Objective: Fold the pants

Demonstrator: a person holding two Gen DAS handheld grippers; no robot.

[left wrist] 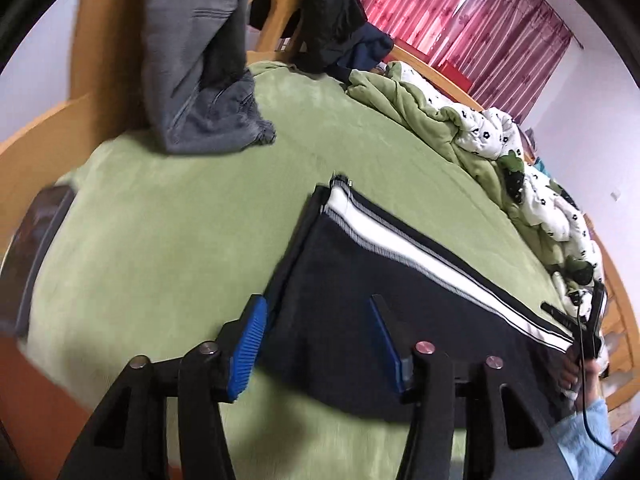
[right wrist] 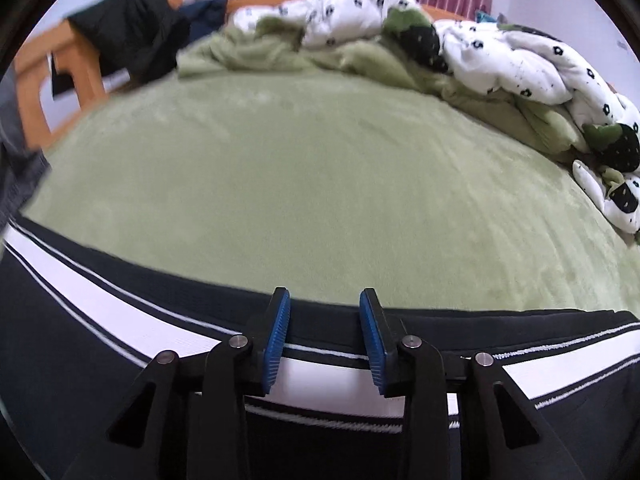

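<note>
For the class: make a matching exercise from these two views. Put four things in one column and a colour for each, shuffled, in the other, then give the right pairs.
Things:
1. pants
2. bedsheet
3. curtain
4. gripper pads

Colours:
A. red-pink
B. blue
C. dark with a white stripe
D. light green

Pairs: 1-C, 2-D, 3-A, 4-B

Black pants (left wrist: 400,280) with white side stripes lie on a green bed (left wrist: 160,240); white quilt (right wrist: 520,56) has black flowers; curtains (left wrist: 460,12) are red.
</note>
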